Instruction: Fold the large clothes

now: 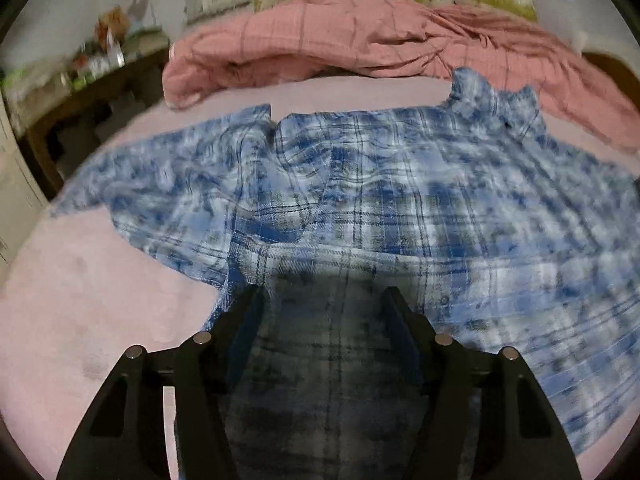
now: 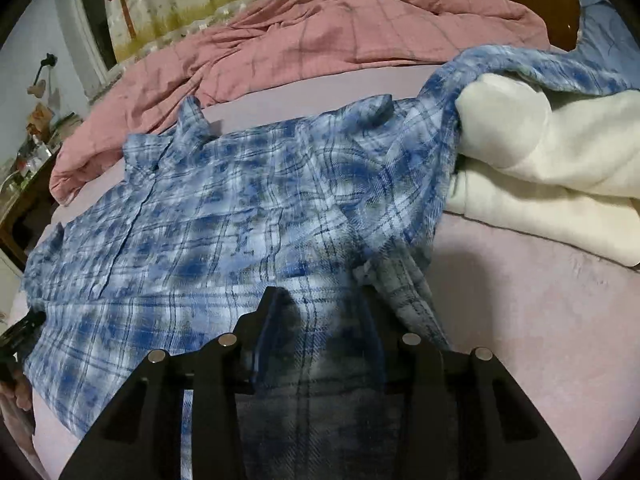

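Observation:
A large blue and white plaid shirt [image 1: 380, 184] lies spread front-up on the pink bed sheet [image 1: 80, 320], collar toward the far side. My left gripper [image 1: 324, 300] is open, its jaws wide apart just over the shirt's near hem. In the right wrist view the same shirt [image 2: 224, 208] fills the middle, one sleeve draped up over a white garment. My right gripper [image 2: 320, 300] is open over the hem near the shirt's right side. The left gripper [image 2: 20, 332] shows at the far left edge of the right wrist view.
A rumpled pink quilt [image 1: 360, 36] lies along the far side of the bed. A folded white fleece garment [image 2: 552, 176] sits to the right of the shirt. A cluttered dark side table [image 1: 80, 80] stands at the far left.

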Available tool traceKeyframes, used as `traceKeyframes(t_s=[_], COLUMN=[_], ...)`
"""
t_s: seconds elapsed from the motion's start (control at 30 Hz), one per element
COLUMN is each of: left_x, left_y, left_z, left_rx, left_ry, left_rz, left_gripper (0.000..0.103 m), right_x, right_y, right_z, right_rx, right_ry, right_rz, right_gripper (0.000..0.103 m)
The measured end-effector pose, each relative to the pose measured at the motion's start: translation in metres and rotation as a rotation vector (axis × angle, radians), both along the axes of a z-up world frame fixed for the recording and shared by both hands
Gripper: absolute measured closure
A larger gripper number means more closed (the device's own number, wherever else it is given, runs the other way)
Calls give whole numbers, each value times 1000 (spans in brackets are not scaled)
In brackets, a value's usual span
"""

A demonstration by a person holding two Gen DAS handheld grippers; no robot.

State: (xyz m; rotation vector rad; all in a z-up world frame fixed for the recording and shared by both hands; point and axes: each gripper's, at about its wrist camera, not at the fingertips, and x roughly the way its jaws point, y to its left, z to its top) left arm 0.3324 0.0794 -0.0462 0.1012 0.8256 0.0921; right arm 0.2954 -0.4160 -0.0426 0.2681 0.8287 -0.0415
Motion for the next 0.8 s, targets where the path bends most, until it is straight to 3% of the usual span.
traceKeyframes(t_s=[0.07,0.23,0.33,0.43,0.53,0.67,0.8], left_x=[-1,-6,-31,-57,-49,-24,10], left_y=[-5,-1,5,12,23,44,93], left_z=[-1,2,30,72,110,155,177], left_rx=[35,-12,-97,-87,-65,4,-89], left_ry=[-5,-39,-199,-415,-478,-567,-596], left_rz=[0,-10,-91,-82,-63,-46,47], left_gripper=[42,42,42,28,28,27,23], right_x=[-1,-3,-6,-10,-9,-23,-26], right_y=[2,7,11,6,1,18,48], right_z=[-2,-4,0,5,8,47,103], right_rx=[2,-37,-68,-47,-21,-117,-20], right_ry=[-19,-22,-39,-71,-68,-180,-298], right_rz=[13,22,18,11,-1,-54,-30], right_gripper=[56,52,52,52,52,52,40])
